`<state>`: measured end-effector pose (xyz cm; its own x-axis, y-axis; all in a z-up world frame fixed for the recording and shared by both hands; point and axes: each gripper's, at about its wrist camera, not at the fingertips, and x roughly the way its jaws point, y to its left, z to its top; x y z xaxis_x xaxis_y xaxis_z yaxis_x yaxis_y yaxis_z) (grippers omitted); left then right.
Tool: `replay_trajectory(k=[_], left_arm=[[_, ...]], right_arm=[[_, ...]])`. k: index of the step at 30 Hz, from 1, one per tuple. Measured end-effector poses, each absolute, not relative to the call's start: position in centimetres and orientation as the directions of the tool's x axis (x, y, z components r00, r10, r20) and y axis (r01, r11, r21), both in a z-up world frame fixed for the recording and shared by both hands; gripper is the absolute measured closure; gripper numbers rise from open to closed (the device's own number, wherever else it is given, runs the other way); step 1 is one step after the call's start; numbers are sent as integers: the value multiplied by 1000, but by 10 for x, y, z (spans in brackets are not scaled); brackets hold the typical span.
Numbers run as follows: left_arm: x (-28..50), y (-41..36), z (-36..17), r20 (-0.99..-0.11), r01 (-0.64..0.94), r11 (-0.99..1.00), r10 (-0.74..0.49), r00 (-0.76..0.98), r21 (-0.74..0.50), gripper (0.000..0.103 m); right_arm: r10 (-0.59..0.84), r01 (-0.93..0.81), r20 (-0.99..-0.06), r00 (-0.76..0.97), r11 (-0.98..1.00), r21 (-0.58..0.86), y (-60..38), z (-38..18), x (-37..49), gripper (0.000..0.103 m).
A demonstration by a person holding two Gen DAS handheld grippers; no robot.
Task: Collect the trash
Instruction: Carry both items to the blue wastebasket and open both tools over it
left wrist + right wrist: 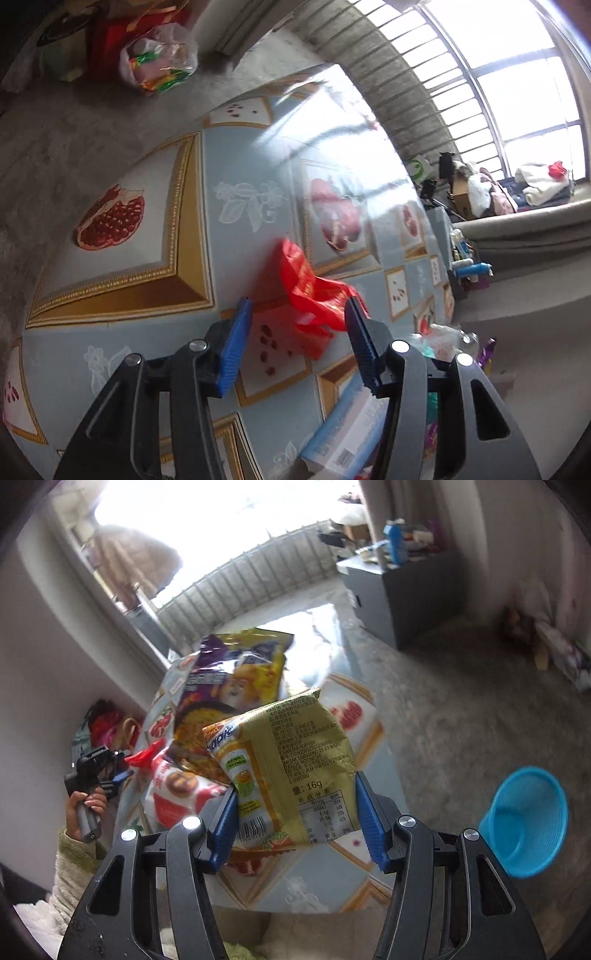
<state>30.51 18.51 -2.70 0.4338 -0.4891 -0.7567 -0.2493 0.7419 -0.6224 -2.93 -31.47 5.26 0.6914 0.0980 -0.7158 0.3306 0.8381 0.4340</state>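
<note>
A crumpled red plastic bag (310, 288) lies on the pomegranate-patterned tablecloth (240, 236). My left gripper (298, 302) hangs just above its near end, with blue pads apart and nothing pressed between them. My right gripper (295, 786) is shut on a yellow snack packet (291, 746), which spans the gap between its pads above the table. Behind the packet, a purple-and-yellow snack bag (236, 679) and a red-and-white wrapper (177, 790) lie on the table. In the right wrist view the left gripper (110, 771) sits at the far left, held by a hand (86, 805), next to the red bag (144, 757).
A blue plastic bin (524, 823) stands on the grey floor to the right of the table. A blue-and-white box (343, 435) and loose wrappers (443, 343) lie at the table's near right. A clear bag of goods (159, 62) sits on the floor; a grey cabinet (406, 590) stands farther off.
</note>
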Motion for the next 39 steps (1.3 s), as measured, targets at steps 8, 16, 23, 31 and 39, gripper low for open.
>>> replay_trajectory(k=[8, 16, 23, 31, 39], left_arm=[[317, 175, -28, -799, -244, 815, -375, 471, -526, 95], [269, 143, 58, -677, -28, 900, -305, 669, -434, 100], [198, 54, 159, -453, 324, 839, -517, 726, -438, 100], [116, -145, 163, -503, 687, 622, -760, 412, -377, 100], [30, -366, 64, -765, 814, 487, -639, 85, -316, 100]], right_arm=[[25, 519, -733, 680, 690, 505, -363, 6, -83, 49], [-33, 591, -718, 695, 595, 545, -404, -19, -139, 49], [-87, 643, -712, 696, 516, 565, -428, -35, -175, 49], [-133, 689, -697, 704, 366, 626, -457, -65, -223, 49], [-174, 717, -696, 697, 180, 673, -503, -107, -266, 48]])
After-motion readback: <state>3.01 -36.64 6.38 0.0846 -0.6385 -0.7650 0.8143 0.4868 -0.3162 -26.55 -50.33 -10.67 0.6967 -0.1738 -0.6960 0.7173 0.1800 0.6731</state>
